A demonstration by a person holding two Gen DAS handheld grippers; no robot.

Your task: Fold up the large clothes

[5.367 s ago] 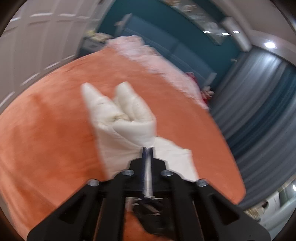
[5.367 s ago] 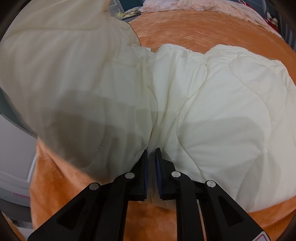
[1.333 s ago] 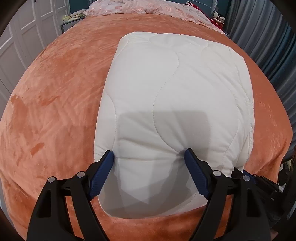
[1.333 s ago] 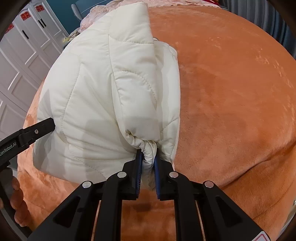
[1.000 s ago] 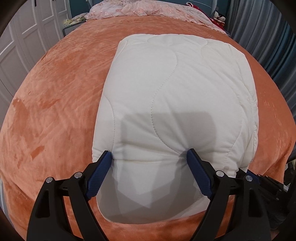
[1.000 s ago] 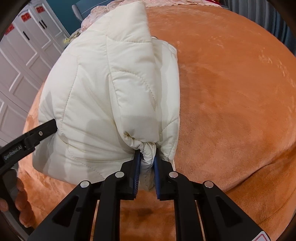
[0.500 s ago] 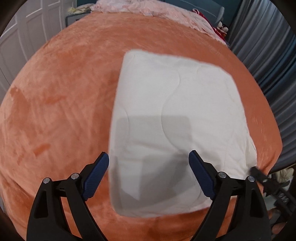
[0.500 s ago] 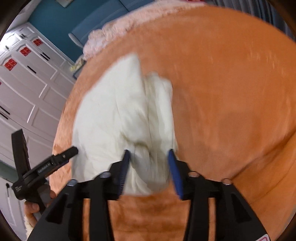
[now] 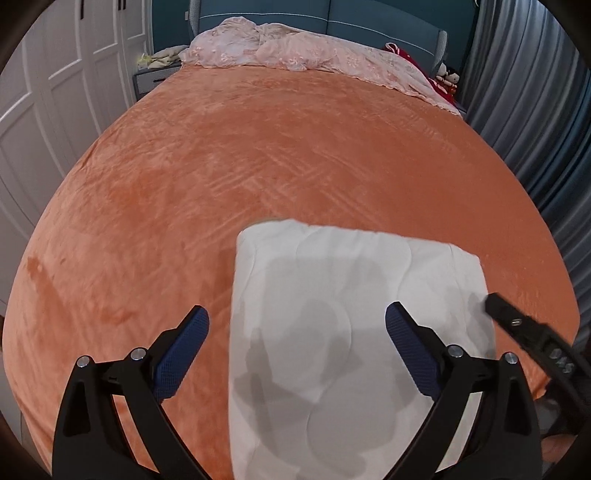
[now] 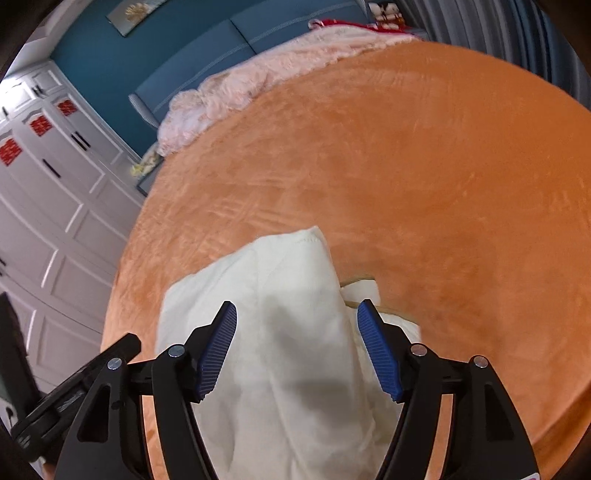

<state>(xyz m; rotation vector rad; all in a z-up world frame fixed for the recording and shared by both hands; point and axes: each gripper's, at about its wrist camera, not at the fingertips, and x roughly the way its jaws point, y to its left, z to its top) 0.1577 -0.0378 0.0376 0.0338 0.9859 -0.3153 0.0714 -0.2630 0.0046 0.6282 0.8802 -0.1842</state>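
Note:
A cream quilted jacket (image 9: pixel 354 332) lies folded into a thick rectangle on the orange bed cover (image 9: pixel 258 155), near the bed's front edge. My left gripper (image 9: pixel 297 317) is open and empty, raised above the jacket's near end. My right gripper (image 10: pixel 297 312) is also open and empty, raised above the jacket's side, where the folded layers (image 10: pixel 291 332) pile up and a small flap (image 10: pixel 364 290) pokes out to the right. The right gripper's body (image 9: pixel 524 332) shows at the right of the left wrist view. The left gripper's body (image 10: pixel 74 391) shows at the lower left of the right wrist view.
A crumpled pink bedspread (image 9: pixel 303 48) lies along the blue headboard (image 9: pixel 332 18) at the far end. White wardrobe doors (image 10: pixel 48 192) stand on the left, with a small bedside table (image 9: pixel 155 74). Grey-blue curtains (image 9: pixel 535 92) hang on the right.
My right gripper has opened and let go of the jacket's edge. Both grippers have lifted up and back, so the folded jacket looks smaller and lies free on the bed.

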